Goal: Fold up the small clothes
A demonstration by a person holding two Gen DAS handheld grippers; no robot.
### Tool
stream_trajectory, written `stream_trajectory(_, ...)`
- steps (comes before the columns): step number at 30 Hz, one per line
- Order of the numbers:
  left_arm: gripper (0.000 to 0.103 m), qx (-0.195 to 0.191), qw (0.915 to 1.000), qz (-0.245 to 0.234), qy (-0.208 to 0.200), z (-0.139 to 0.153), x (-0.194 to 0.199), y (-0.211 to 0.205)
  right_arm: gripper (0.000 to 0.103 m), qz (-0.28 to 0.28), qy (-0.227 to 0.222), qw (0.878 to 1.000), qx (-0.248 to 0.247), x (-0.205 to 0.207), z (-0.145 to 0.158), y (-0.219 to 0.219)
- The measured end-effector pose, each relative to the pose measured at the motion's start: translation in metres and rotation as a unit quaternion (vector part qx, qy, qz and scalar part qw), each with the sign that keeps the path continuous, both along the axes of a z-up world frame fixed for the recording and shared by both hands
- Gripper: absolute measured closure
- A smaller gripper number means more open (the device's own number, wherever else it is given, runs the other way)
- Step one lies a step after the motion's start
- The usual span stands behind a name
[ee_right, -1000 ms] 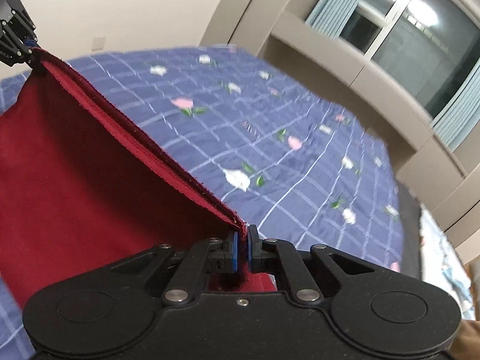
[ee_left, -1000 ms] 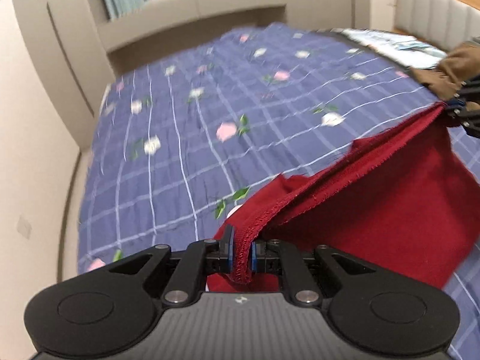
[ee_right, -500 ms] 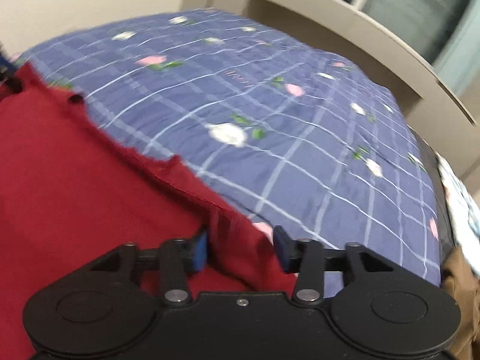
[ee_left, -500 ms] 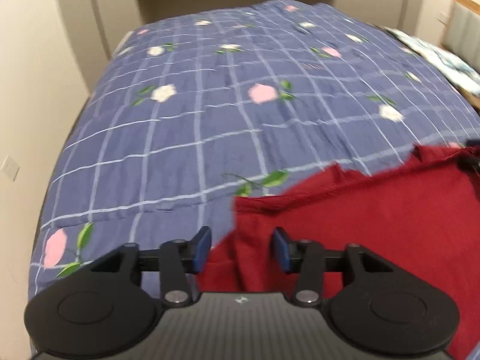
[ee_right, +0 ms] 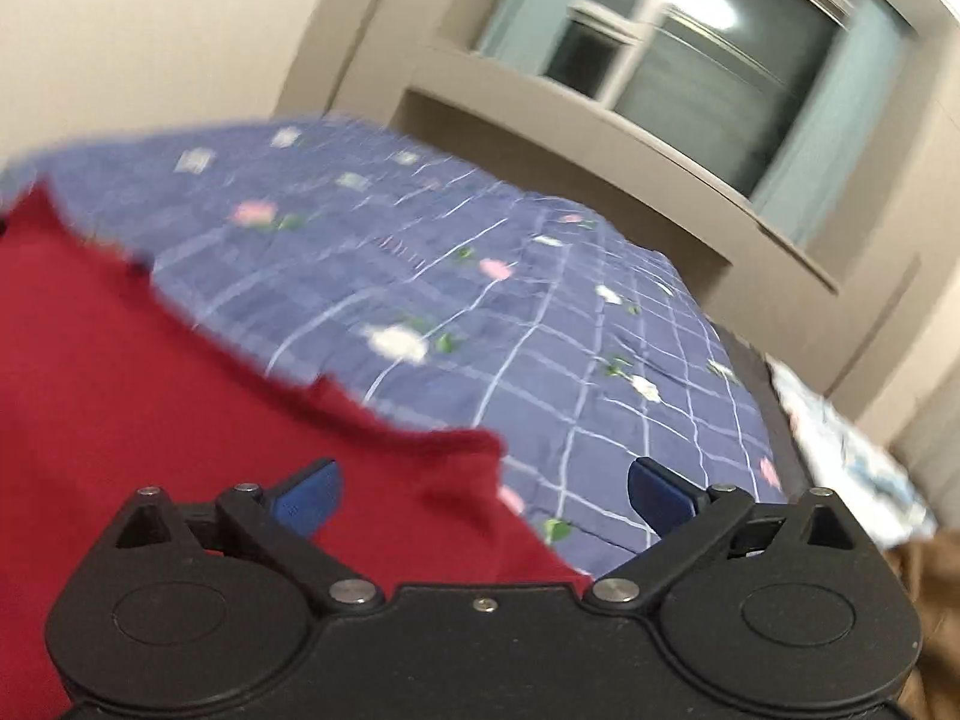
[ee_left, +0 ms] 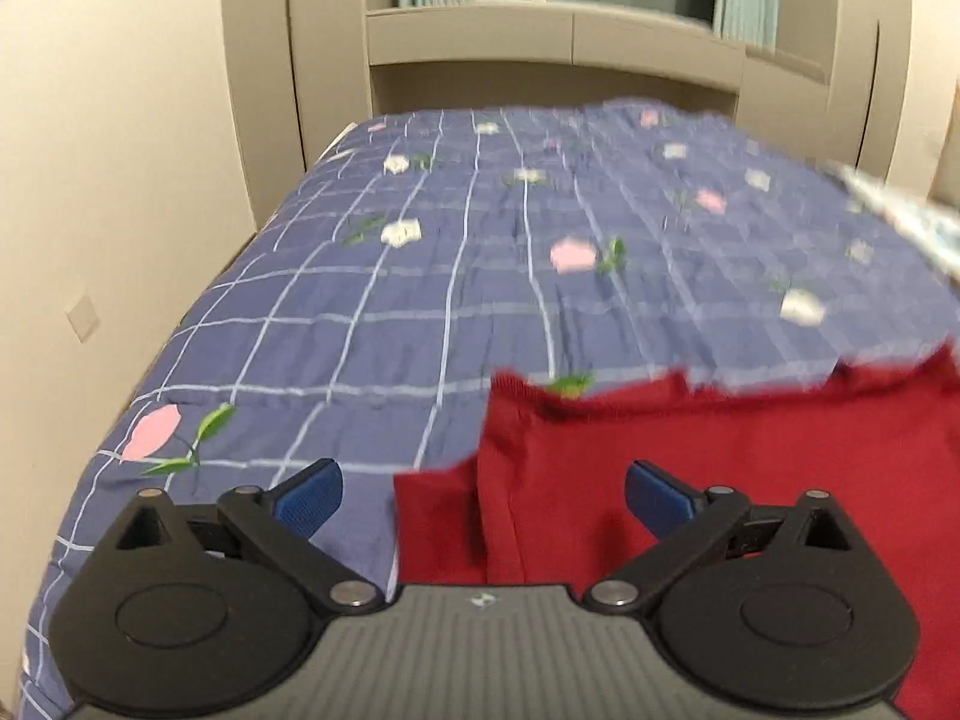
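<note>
Now both tools are letting go: the left gripper (ee_left: 483, 495) is spreading its jaws wide, its blue pads (ee_left: 309, 498) standing clear of the cloth, and the right gripper (ee_right: 483, 495) is doing the same, with its own blue pads (ee_right: 660, 501) pressing on nothing. Between them the red garment (ee_left: 690, 456) is lying released on the bed's blue checked bedspread (ee_left: 420, 276), which is printed with pink and white flowers. In the left wrist view the garment's left edge is sitting under the gap between the open fingers, with a folded layer showing as a stepped edge near the corner, and the cloth is running off to the right of the picture. In the right wrist view the red garment (ee_right: 150, 390) is filling the lower left, its corner reaching in between the fingers, while bare bedspread (ee_right: 540, 312) is showing beyond and to the right. Behind the bed a beige built-in unit (ee_left: 540, 42) is framing a window (ee_right: 690, 42) with pale curtains. At the right of the right wrist view a patterned light cloth (ee_right: 840, 450) is lying past the bed's edge, and something brown (ee_right: 930, 600) is sitting beneath it, too blurred to make out.
</note>
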State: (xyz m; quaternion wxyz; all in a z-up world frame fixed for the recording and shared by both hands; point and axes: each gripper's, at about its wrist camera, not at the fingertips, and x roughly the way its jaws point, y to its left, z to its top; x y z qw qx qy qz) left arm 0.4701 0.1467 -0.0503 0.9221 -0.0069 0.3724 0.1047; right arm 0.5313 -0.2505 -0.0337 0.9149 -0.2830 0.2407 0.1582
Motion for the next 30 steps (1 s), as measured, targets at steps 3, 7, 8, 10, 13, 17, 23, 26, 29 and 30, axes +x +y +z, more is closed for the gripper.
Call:
stream_trajectory(3,0.001,0.046,0.9989,0.004,0.011,-0.016,0.012,-0.010,0.006,-0.011,0.009,1.000,-0.028,0.013,-0.015,0.007)
stream_trajectory(7,0.000,0.041,0.9985,0.033,0.012,-0.025,0.023,-0.004,0.005,-0.059,0.015,0.998,-0.007,0.042,-0.030,0.000)
stream_trajectory(8,0.000,0.034,0.9985,0.040,0.014,-0.028,0.027,-0.001,0.003,-0.071,0.020,0.997,0.006,0.048,-0.033,-0.003)
stream_trajectory(10,0.000,0.019,0.9986,0.046,0.017,-0.034,0.031,0.004,0.001,-0.092,0.025,0.995,0.029,0.056,-0.040,-0.008)
stream_trajectory(13,0.000,-0.003,0.9985,0.053,0.011,-0.041,0.035,0.012,0.001,-0.098,0.025,0.994,0.047,0.057,-0.046,-0.014)
stream_trajectory(17,0.000,0.001,0.9985,0.055,0.004,-0.045,0.035,0.012,0.001,-0.097,0.029,0.993,0.055,0.057,-0.045,-0.017)
stream_trajectory(23,0.001,-0.014,0.9977,0.064,0.012,-0.024,0.021,0.016,0.001,-0.095,0.038,0.991,0.091,0.050,-0.023,-0.040)
stream_trajectory(26,0.001,-0.004,0.9979,0.064,-0.009,-0.005,-0.005,0.015,0.001,-0.105,-0.005,0.992,0.068,0.025,-0.005,-0.053)
stream_trajectory(29,0.001,-0.005,0.9973,0.069,-0.024,0.008,-0.038,0.013,0.001,-0.109,-0.031,0.991,0.068,-0.011,0.009,-0.065)
stream_trajectory(30,0.001,-0.012,0.9969,0.073,-0.026,0.011,-0.050,0.012,0.001,-0.107,-0.036,0.991,0.065,-0.024,0.011,-0.066)
